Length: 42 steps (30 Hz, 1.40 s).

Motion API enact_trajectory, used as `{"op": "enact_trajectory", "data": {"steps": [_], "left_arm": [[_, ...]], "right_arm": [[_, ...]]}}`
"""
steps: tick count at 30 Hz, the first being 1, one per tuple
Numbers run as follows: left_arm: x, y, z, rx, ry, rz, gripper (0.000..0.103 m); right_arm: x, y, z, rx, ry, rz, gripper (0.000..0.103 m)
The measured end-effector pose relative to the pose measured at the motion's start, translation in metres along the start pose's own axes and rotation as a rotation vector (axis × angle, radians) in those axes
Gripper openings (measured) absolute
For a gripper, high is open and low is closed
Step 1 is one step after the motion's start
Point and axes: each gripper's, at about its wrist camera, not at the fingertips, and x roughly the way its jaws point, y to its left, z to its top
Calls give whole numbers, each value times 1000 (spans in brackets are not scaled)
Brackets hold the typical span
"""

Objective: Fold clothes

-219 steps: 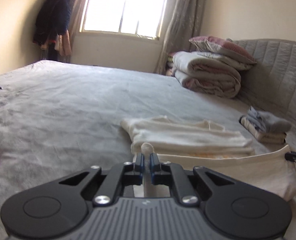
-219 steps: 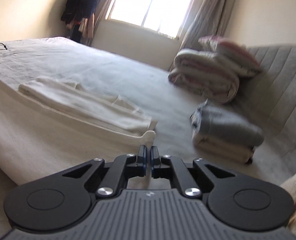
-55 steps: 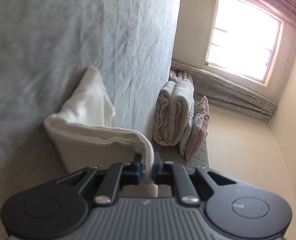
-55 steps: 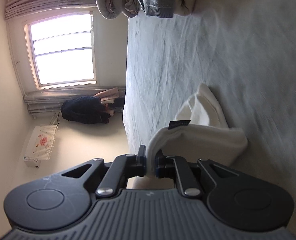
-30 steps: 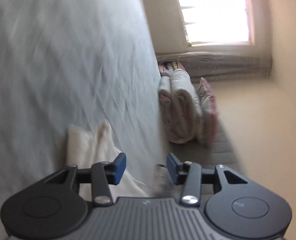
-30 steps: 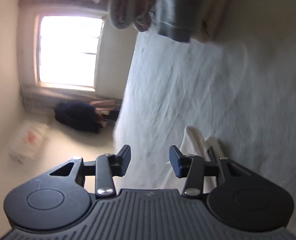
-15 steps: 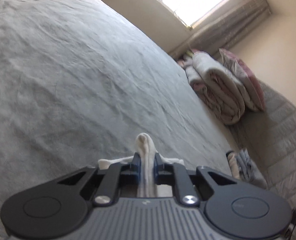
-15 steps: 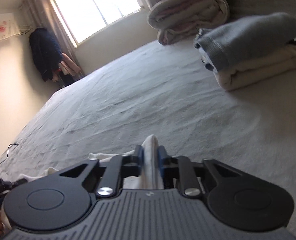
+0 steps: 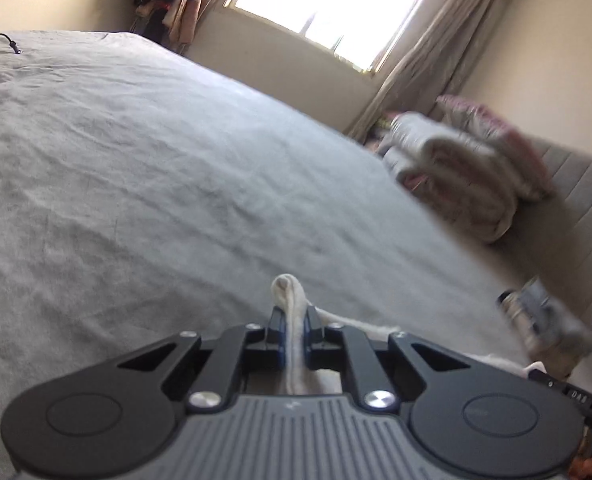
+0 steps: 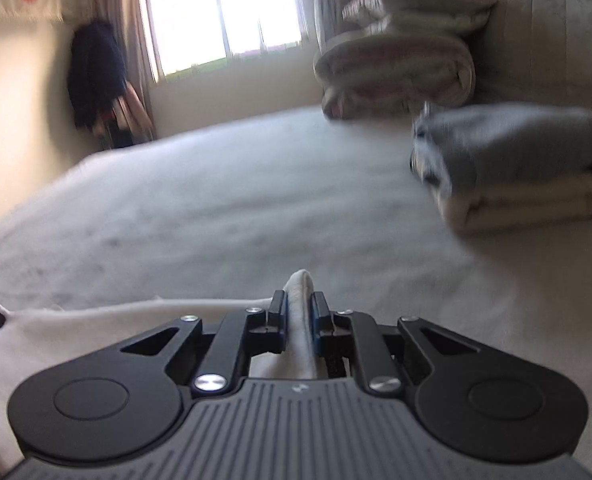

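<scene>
A cream garment (image 9: 292,312) is pinched in my left gripper (image 9: 293,320), which is shut on a thick fold of it just above the grey bed. The same cream garment (image 10: 108,320) runs leftward in the right wrist view, and my right gripper (image 10: 299,314) is shut on another fold of it. Most of the cloth is hidden under the gripper bodies. The tip of the right gripper shows at the right edge of the left wrist view (image 9: 568,394).
A stack of folded clothes (image 10: 512,164), grey on cream, lies on the bed to the right, also in the left wrist view (image 9: 544,320). Rolled quilts and a pillow (image 10: 400,64) sit by the padded headboard (image 9: 584,216). A cable (image 9: 0,42) lies far left.
Both grippers let go of the garment about a second ago, then shut on new folds of it. Since half a second ago both views have swung and sit lower over the bed.
</scene>
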Motion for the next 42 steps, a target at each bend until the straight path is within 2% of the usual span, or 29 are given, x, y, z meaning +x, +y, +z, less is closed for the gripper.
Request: {"op": "enact_trajectory", "data": {"steps": [4, 6, 9, 11, 13, 16, 22, 26, 27, 28, 29, 31, 32, 34, 39, 41, 42], "left_arm": [[-5, 0, 3, -8, 2, 11, 16], [-15, -1, 7, -36, -9, 17, 18], [-36, -8, 14, -40, -62, 6, 18], [-47, -17, 15, -23, -77, -27, 18], [-53, -30, 10, 11, -56, -73, 18], [-49, -54, -7, 79, 4, -130, 18], [-37, -82, -46, 225, 128, -206, 19], [-42, -82, -58, 335, 124, -203, 20], [-44, -77, -56, 341, 120, -191, 17], [-48, -70, -53, 346, 115, -174, 9], [-50, -62, -50, 337, 111, -162, 3], [-56, -44, -43, 305, 105, -154, 3], [-59, -35, -40, 289, 100, -157, 3], [-67, -23, -36, 279, 84, -133, 3], [-85, 1, -20, 89, 113, -173, 4], [-93, 2, -15, 27, 139, -181, 19], [-97, 3, -13, 0, 157, -180, 23]], "right_arm": [[-3, -1, 0, 1, 28, -18, 16], [-13, 1, 2, -2, 19, -36, 28], [-34, 9, 9, -26, -7, -38, 30], [-48, 19, 12, -52, -34, -11, 38], [-60, 31, 13, -81, -49, 26, 41], [-68, 55, 5, -141, -27, 99, 41], [-67, 88, -22, -253, 66, 186, 41], [-61, 89, -34, -353, 117, 174, 41], [-62, 85, -34, -368, 113, 170, 41], [-63, 82, -34, -384, 109, 166, 41], [-65, 72, -32, -369, 110, 157, 40], [-68, 53, -27, -335, 112, 139, 39], [-69, 44, -25, -318, 113, 130, 34], [-74, 27, -22, -286, 110, 129, 32], [-88, 9, -14, -184, 133, 123, 35], [-95, 6, -9, -122, 175, 117, 46], [-99, 5, -7, -91, 195, 113, 47]]}}
